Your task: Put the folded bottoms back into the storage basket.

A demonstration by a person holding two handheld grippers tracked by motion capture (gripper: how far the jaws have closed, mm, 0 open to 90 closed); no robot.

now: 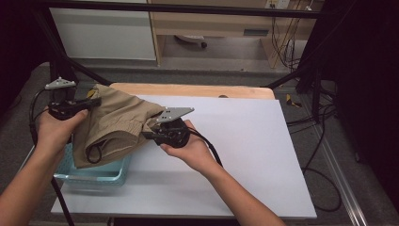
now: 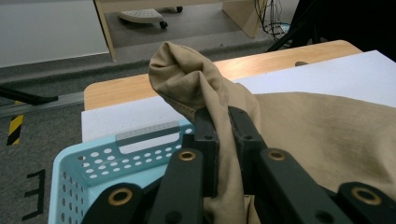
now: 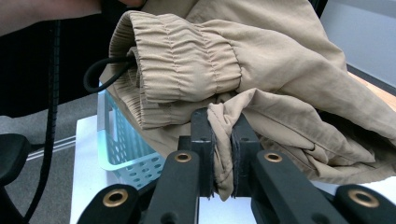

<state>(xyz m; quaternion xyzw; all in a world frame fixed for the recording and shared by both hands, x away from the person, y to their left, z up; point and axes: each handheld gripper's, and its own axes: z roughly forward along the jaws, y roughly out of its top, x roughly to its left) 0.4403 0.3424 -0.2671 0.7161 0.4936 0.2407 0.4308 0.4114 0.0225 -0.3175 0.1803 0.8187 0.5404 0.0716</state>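
While lifted: khaki shorts (image 1: 115, 125) are clamped by left tongs (image 2: 223, 126) and right tongs (image 3: 222, 140).
Handling: soft, light; elastic waistband (image 3: 187, 65) advised.

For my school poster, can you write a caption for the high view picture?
Two hands lift tan pants with the left tongs and right tongs above a blue basket.

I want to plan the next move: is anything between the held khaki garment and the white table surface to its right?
Nothing visible: the white table surface beside the khaki garment is bare. Only the blue basket sits below the garment.
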